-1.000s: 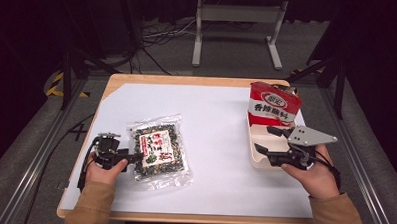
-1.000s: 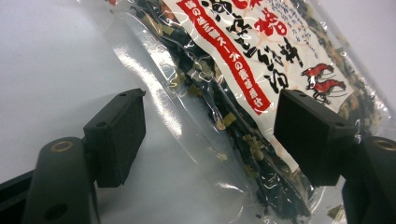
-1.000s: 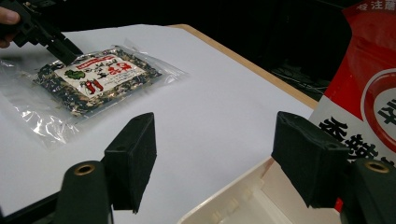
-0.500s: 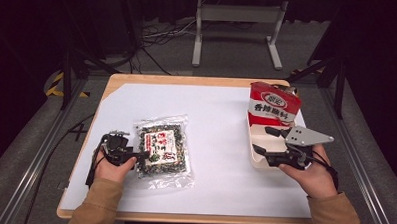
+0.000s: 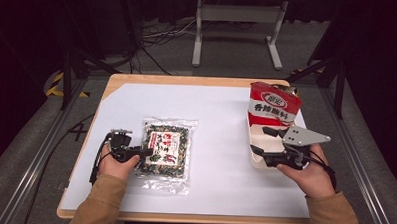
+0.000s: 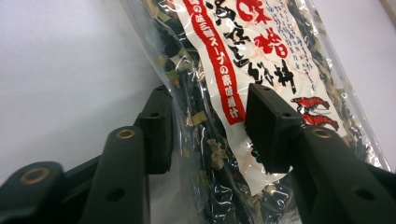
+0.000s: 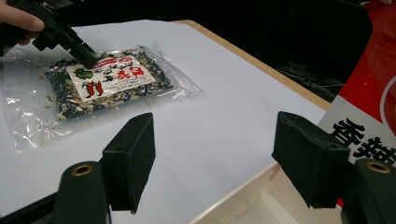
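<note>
A clear packet of dried seaweed mix [image 5: 166,152] with a white and red label lies flat at the table's left middle. My left gripper [image 5: 145,152] reaches its left edge from the left. In the left gripper view the packet [image 6: 219,93] runs between the two jaws of my left gripper [image 6: 210,126]. The jaws have just been closing but still stand apart: one pad [image 6: 268,126] rests against the label, the other sits at the clear plastic rim. My right gripper [image 5: 258,139] hangs open with nothing in it over a white tray [image 5: 257,161], and its own view [image 7: 215,163] looks across at the packet [image 7: 107,81].
A tall red snack bag [image 5: 273,105] stands in the white tray's far end, close to my right gripper. A white sheet [image 5: 221,123] covers the wooden table [image 5: 187,80]. Metal rails, cables and a stand lie on the dark floor around it.
My left gripper slid right onto the packet's left edge and its jaws narrowed around it. The right hand and the packet have stayed where they were.
</note>
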Demonstrator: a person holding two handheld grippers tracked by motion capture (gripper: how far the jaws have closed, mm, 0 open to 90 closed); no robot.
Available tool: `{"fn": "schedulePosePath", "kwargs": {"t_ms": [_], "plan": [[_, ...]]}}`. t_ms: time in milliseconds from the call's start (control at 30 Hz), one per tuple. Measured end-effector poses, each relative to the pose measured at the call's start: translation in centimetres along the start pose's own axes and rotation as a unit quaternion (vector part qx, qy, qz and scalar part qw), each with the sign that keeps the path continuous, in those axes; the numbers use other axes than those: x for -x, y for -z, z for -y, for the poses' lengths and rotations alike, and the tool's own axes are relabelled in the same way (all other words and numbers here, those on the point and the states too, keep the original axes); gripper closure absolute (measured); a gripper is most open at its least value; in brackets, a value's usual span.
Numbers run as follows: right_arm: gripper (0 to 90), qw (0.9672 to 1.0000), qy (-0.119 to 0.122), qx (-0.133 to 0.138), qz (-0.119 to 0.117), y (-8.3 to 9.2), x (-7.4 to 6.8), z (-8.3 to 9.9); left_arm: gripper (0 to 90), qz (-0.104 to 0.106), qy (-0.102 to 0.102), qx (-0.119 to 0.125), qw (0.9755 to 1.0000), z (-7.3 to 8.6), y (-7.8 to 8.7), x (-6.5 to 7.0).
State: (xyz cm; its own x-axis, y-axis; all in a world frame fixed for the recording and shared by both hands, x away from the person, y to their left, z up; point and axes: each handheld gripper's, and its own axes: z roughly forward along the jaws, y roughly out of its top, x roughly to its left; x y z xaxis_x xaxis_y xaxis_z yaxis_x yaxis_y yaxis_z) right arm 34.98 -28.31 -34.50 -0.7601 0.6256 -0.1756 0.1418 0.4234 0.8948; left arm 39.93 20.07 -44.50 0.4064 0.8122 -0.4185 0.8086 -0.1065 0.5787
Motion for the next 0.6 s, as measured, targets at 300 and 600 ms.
{"fn": "schedulePosePath", "kwargs": {"t_ms": [300, 600], "plan": [[30.8, 1.0, 0.001, 0.001, -0.001, 0.1, 0.0, 0.0, 69.9, 0.013, 0.007, 0.021, 0.9997, 0.2, 0.1, -0.3], [36.3, 0.9999, -0.007, 0.006, -0.007, 0.0, 0.0, 0.0, 76.6, 0.036, -0.006, 0.074, 0.9966, 0.1, 1.6, 0.5]]}}
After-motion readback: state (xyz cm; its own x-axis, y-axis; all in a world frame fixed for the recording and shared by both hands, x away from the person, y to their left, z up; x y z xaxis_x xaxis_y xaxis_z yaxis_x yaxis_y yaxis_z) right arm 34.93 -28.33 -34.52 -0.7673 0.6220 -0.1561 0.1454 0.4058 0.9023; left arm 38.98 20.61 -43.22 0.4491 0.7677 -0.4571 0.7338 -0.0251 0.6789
